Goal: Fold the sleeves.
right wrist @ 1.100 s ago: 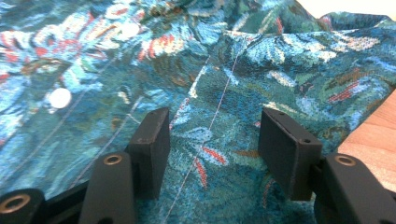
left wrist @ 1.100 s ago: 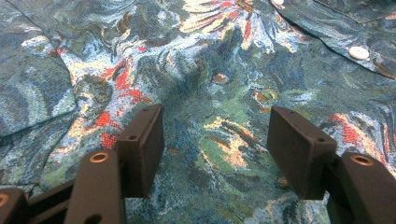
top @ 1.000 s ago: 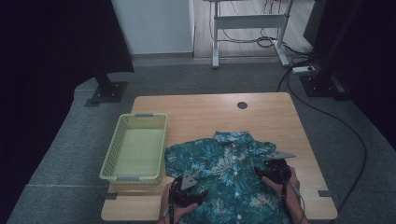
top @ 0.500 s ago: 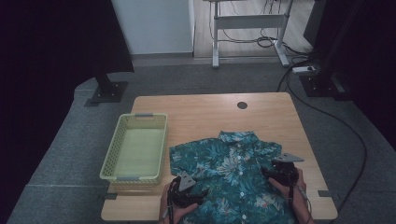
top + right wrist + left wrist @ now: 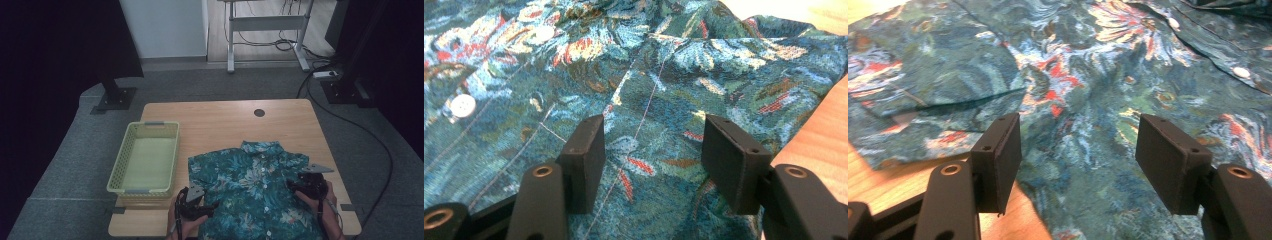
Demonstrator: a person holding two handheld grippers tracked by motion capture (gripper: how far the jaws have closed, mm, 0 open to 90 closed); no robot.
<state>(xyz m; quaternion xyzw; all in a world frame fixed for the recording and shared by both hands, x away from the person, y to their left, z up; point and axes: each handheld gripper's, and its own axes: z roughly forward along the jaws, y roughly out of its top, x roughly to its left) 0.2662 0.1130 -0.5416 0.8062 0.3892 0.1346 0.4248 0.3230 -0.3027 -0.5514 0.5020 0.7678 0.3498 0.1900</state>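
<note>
A teal floral short-sleeved shirt (image 5: 250, 187) lies buttoned and spread flat on the near half of the wooden table (image 5: 225, 117), collar away from me. My left gripper (image 5: 205, 207) hovers at the shirt's left side near the sleeve, jaws open; the left gripper view shows patterned cloth (image 5: 1083, 85) between and beyond them. My right gripper (image 5: 295, 186) is over the shirt's right side by the other sleeve, also open, with a stitched seam (image 5: 644, 115) running between its jaws. Neither holds cloth.
A pale green plastic basket (image 5: 147, 156) stands on the table's left side, nothing in it. A round cable hole (image 5: 259, 113) sits near the far edge. Bare wood lies behind the shirt. Beyond the table are a desk frame (image 5: 265, 30) and floor cables.
The shirt has slid toward the near right and lies flatter. Both grippers have moved apart, the right one further right, to the shirt's sides.
</note>
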